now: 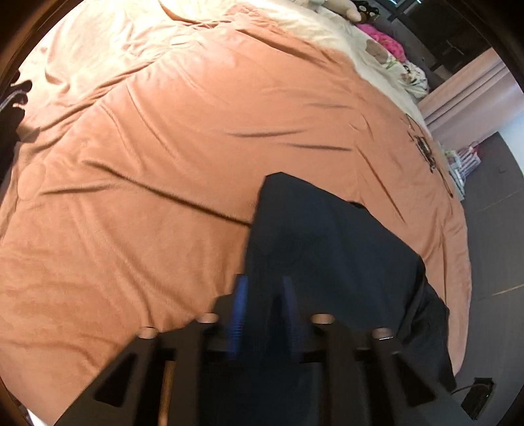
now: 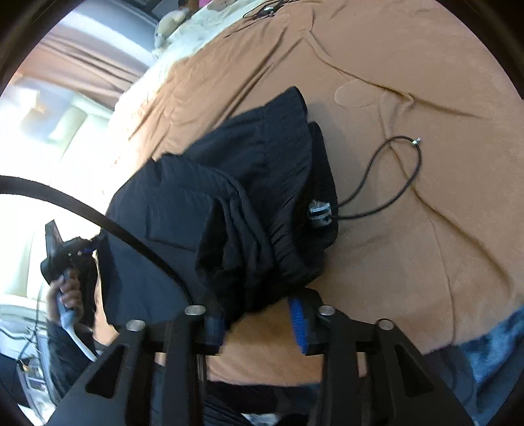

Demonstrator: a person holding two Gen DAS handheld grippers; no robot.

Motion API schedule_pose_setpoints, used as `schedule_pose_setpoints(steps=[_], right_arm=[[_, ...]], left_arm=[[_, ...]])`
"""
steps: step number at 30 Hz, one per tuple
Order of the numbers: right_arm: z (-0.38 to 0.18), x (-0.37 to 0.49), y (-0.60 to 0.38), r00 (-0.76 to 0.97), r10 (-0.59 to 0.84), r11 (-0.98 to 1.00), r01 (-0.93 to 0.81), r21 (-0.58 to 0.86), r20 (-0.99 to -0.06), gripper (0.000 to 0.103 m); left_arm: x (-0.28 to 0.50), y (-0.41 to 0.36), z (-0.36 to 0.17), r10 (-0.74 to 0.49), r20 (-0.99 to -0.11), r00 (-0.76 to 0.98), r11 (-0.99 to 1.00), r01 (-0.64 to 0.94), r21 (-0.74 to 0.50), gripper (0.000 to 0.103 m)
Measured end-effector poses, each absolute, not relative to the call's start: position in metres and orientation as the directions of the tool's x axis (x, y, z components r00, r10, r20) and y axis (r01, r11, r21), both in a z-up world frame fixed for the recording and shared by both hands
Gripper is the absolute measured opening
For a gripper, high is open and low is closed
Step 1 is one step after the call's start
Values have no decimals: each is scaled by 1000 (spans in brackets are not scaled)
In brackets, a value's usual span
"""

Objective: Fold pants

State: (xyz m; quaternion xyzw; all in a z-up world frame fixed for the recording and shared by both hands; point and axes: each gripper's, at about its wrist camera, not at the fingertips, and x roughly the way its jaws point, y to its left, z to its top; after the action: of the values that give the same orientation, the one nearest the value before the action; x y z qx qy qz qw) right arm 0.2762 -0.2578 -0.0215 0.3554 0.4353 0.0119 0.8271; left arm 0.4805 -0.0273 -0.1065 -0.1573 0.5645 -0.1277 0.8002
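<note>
The black pants lie bunched on the orange bedspread, waistband end toward the right, with a drawstring and its toggle trailing off. In the left wrist view the pants hang from my left gripper, whose blue pads are shut on a fold of the fabric above the bed. My right gripper is open, its jaws wide apart at the near edge of the bunched pants. The left gripper also shows in the right wrist view, held by a hand.
The orange bedspread covers a large bed with cream bedding and pink items at its far end. The bed edge drops to a dark floor at right. A thick black cable crosses the right wrist view.
</note>
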Motion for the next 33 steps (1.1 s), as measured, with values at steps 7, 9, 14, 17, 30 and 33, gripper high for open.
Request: schedule_pose_setpoints(steps=[7, 9, 14, 17, 30, 33], right_arm=[[15, 237, -291, 679, 247, 827, 223, 516, -691, 64], [21, 238, -299, 686, 240, 846, 200, 495, -687, 64], [32, 253, -312, 690, 259, 872, 134, 471, -676, 64], [35, 272, -311, 677, 290, 886, 78, 458, -676, 64], [31, 375, -252, 631, 342, 921, -79, 381, -696, 64], [26, 407, -243, 607, 352, 922, -96, 374, -712, 64]], left_arm=[[453, -4, -98, -387, -851, 355, 915, 37, -401, 50], [446, 1, -98, -380, -852, 361, 918, 32, -396, 50], [420, 16, -99, -376, -848, 374, 915, 7, -403, 50], [405, 25, -103, -373, -848, 378, 913, -14, -408, 50], [347, 58, -128, -362, -850, 383, 897, -105, -429, 50], [339, 63, -134, -370, -848, 380, 888, -126, -443, 50]])
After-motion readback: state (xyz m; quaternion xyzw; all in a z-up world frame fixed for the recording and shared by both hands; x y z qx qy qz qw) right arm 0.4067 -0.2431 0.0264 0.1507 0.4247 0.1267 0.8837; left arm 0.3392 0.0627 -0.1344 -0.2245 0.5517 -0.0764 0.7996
